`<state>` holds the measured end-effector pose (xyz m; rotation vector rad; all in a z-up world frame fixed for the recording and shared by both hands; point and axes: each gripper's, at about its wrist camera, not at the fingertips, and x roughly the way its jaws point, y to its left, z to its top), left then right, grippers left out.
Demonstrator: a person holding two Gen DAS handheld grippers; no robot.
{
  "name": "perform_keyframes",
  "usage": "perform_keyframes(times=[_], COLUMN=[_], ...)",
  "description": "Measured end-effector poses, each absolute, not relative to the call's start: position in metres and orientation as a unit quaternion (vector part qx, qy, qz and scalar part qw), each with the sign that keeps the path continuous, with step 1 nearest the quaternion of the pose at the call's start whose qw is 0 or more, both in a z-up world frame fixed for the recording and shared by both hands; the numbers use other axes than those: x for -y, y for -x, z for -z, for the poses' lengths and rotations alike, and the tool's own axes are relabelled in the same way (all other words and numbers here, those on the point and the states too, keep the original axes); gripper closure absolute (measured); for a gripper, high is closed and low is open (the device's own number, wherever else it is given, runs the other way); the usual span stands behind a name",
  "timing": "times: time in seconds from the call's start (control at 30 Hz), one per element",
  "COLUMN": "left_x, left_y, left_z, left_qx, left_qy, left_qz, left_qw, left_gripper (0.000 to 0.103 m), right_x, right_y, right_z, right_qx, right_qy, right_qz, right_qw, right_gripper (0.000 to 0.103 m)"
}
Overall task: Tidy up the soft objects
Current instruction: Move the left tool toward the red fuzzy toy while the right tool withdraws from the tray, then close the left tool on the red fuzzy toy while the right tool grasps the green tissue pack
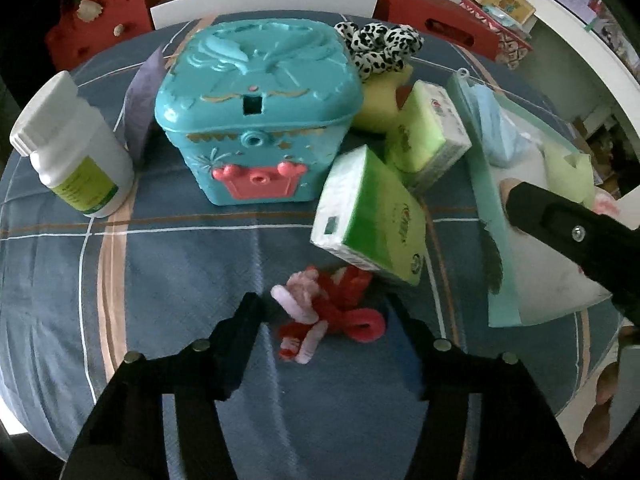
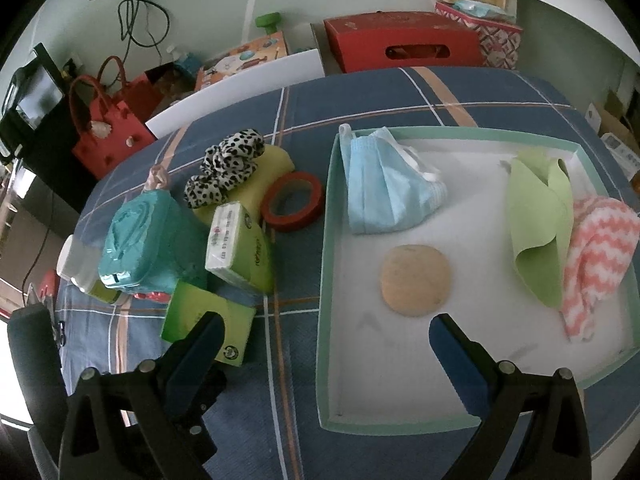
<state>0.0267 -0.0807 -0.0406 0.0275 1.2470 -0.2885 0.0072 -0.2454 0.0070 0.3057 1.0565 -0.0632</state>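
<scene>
Left gripper (image 1: 326,316) fingers half-open around the pipe-cleaner bundle (image 1: 324,314).

I see a red and pink fuzzy bundle (image 1: 324,316) lying crumpled on the cloth, just left of the tray (image 2: 326,280). Inside that tray lie a blue mask (image 2: 384,188), a tan puff (image 2: 416,280), a green sheet (image 2: 540,232) and a pink striped cloth (image 2: 596,256).

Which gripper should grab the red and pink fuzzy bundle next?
Left. The left gripper already straddles the fuzzy bundle on the tablecloth, the bundle between its fingers. The right gripper hangs open over the tray edge.
</scene>
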Motion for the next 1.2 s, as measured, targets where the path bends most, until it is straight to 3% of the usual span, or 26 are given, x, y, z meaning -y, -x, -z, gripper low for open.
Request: perform_keyframes(times=[0.07,0.3,1.2], left_x=[0.083,0.077,-0.032], left_y=[-0.025,-0.029,-0.046], left_z=[0.042,0.041,0.017], left_qx=[-0.583,-0.582,-0.548], left_qy=[-0.007,0.013,0.157], left_qz=[0.141,0.150,0.090], left_qw=[0.800,0.799,0.817], left_gripper=[0.056,0.064,0.066], right_x=[0.244,0.240,0.178], right_y=[-0.007,-0.008,-0.015], right_z=[-0.007,-0.006,-0.004], right_qx=[-0.503,-0.505,-0.495], right_qy=[-0.144,-0.137,-0.058], right_qz=[0.031,0.034,-0.037], right_qw=[0.852,0.852,0.866], right_gripper=[0.000,0.000,0.000])
